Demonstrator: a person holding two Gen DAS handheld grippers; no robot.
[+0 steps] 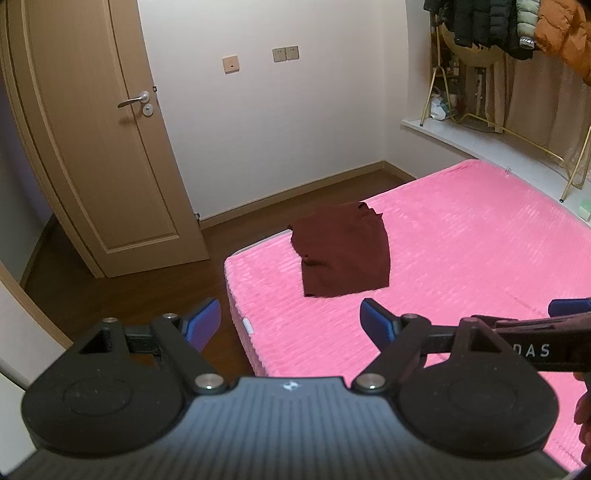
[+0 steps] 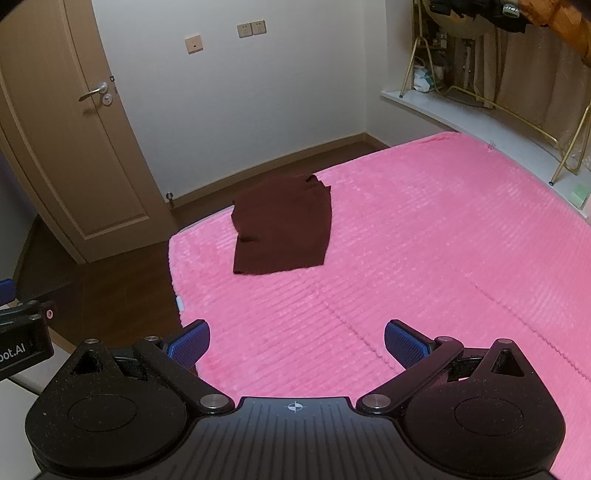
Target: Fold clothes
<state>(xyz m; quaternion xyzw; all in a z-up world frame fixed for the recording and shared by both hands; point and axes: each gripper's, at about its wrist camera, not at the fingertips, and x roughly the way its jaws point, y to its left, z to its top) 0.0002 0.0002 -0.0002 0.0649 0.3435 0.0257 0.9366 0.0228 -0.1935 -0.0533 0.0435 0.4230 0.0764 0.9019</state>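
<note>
A dark maroon garment (image 1: pixel 341 251) lies folded into a rough rectangle near the corner of the pink bed (image 1: pixel 461 258). It shows again in the right wrist view as the same garment (image 2: pixel 282 229) on the pink bed (image 2: pixel 424 240). My left gripper (image 1: pixel 290 325) hangs open above the bed's near edge, well short of the garment, with nothing between its blue fingers (image 1: pixel 203 323). My right gripper (image 2: pixel 297 343) is open too, raised over the bedspread and empty. Part of the right gripper shows at the left view's right edge.
A wooden door (image 1: pixel 107 147) stands at the left beside dark wood floor (image 1: pixel 147 288). A white window ledge (image 1: pixel 498 147) with a gold-legged rack (image 1: pixel 524 140) and hanging jackets (image 1: pixel 517 26) runs along the bed's far side. A person's hand shows at the right edge.
</note>
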